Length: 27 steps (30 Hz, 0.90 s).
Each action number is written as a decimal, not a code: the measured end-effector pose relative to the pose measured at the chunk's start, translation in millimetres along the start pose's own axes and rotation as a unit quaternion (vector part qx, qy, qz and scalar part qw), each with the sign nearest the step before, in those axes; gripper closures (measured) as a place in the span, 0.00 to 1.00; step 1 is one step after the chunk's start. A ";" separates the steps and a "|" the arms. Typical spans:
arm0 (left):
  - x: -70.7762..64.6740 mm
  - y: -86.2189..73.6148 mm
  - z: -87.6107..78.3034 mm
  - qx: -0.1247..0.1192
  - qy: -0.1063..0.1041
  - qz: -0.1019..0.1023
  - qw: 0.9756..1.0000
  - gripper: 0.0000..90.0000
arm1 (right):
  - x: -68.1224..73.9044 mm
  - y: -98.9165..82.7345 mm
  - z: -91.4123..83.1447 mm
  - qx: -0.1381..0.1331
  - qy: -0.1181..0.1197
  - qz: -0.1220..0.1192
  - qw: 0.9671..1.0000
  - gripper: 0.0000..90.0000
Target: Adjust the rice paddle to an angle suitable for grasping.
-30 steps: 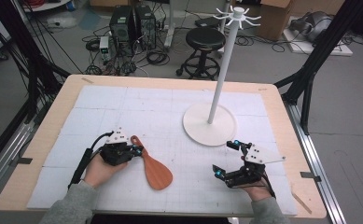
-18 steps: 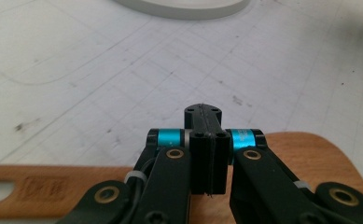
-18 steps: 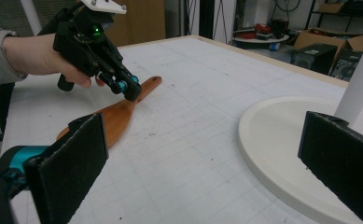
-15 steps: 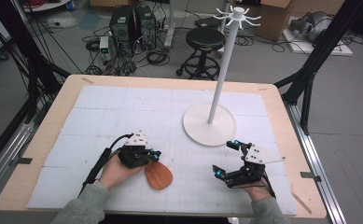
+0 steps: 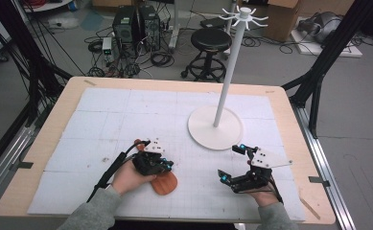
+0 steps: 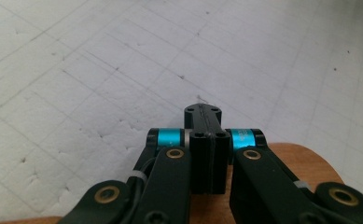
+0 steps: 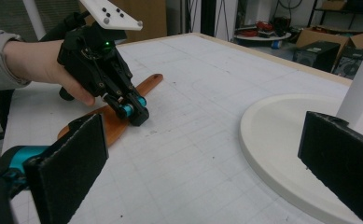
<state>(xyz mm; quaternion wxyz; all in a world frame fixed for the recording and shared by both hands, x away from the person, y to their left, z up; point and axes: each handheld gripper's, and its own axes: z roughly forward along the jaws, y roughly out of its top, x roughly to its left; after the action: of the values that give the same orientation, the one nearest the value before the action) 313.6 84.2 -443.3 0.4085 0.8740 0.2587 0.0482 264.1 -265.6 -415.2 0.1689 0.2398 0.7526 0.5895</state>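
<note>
a: what is nearest to us?

b: two hands. the left hand-held gripper [image 5: 167,165] is low over a flat brown wooden spatula [image 5: 165,183] lying on the white gridded worktop [image 5: 107,120]. the right hand-held gripper [image 5: 228,164] sits well apart from it, off to the side.

a: is the left one holding the spatula?

b: no, i think not. in the left gripper view its two black jaws are pressed flat together with nothing between them. the wide brown end of the spatula [image 6: 305,158] is right under the jaws, and the tips point past its edge at the bare worktop [image 6: 100,60].

a: and the right one?

b: released. in the right gripper view its two black pads stand far apart and hold nothing.

a: which way does the spatula lie?

b: in the right gripper view the spatula [image 7: 139,91] runs long and thin under the left hand-held gripper [image 7: 135,112]. the wide end is near the person, and the thin handle end goes away and to the left, back under the hand. so the long line of it goes near-right to far-left.

a: which hand is nearer to it?

b: the left, by a lot. it is right on top. my guess is it must open and turn to pinch the spatula across its thin way.

a: what is farther off?

b: a tall white pole stand with a round white base [image 5: 215,128] and little hooks on top.
</note>
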 end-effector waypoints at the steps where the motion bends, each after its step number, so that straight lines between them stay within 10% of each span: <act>1: -1.2 -0.8 -1.4 0.004 -0.001 0.005 1.000 1.00 | 0.0 0.0 0.0 0.000 0.000 0.000 1.000 0.00; 27: -14.7 -35.4 -39.9 0.014 -0.013 0.031 0.999 1.00 | 1.8 -1.4 -2.6 0.004 -0.003 -0.006 1.000 0.00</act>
<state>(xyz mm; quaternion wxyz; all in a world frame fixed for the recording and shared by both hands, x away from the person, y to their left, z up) 274.5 123.3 -441.2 0.3977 0.8879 0.2267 0.0461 261.0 -266.9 -415.9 0.1733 0.2376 0.7559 0.5850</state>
